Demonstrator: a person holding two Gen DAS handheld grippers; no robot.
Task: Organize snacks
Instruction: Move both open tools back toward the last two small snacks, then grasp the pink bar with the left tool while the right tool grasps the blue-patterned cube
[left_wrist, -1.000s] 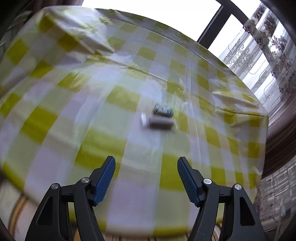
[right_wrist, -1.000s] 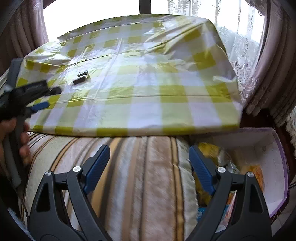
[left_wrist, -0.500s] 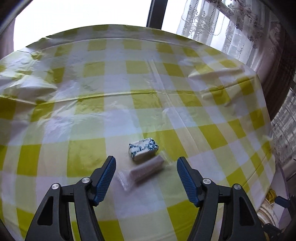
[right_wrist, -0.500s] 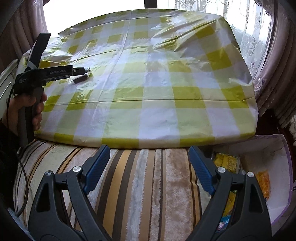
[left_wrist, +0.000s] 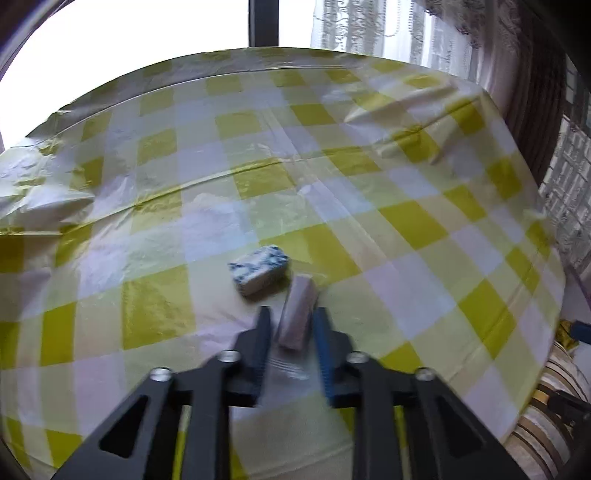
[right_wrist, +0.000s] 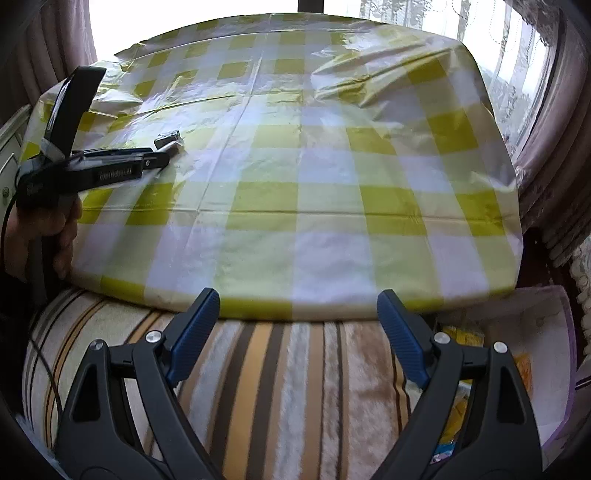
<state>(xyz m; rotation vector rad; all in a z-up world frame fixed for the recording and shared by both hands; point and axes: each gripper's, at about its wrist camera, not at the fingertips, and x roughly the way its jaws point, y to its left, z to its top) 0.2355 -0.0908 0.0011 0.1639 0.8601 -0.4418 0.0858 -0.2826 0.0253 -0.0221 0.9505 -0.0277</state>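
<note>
Two snacks lie on the yellow-and-white checked tablecloth (left_wrist: 406, 221). A pale snack bar in clear wrap (left_wrist: 297, 314) sits between the fingers of my left gripper (left_wrist: 291, 325), which has closed around its near end. A blue-and-white patterned packet (left_wrist: 258, 271) lies just beyond it to the left, untouched. In the right wrist view the left gripper (right_wrist: 162, 153) reaches over the table's left side, with the packet (right_wrist: 168, 138) at its tip. My right gripper (right_wrist: 297, 328) is open and empty, above the striped cushion at the table's front edge.
A striped plush cushion (right_wrist: 277, 387) runs along the table's near side. A white box with a purple rim (right_wrist: 535, 350) holding yellow snack packs sits at the lower right. Curtains (right_wrist: 554, 147) hang at the right. The cloth (right_wrist: 332, 184) is creased.
My left gripper has moved forward and down over the pale bar and its jaws have closed in on it. The right gripper has crept closer to the table, still open.
</note>
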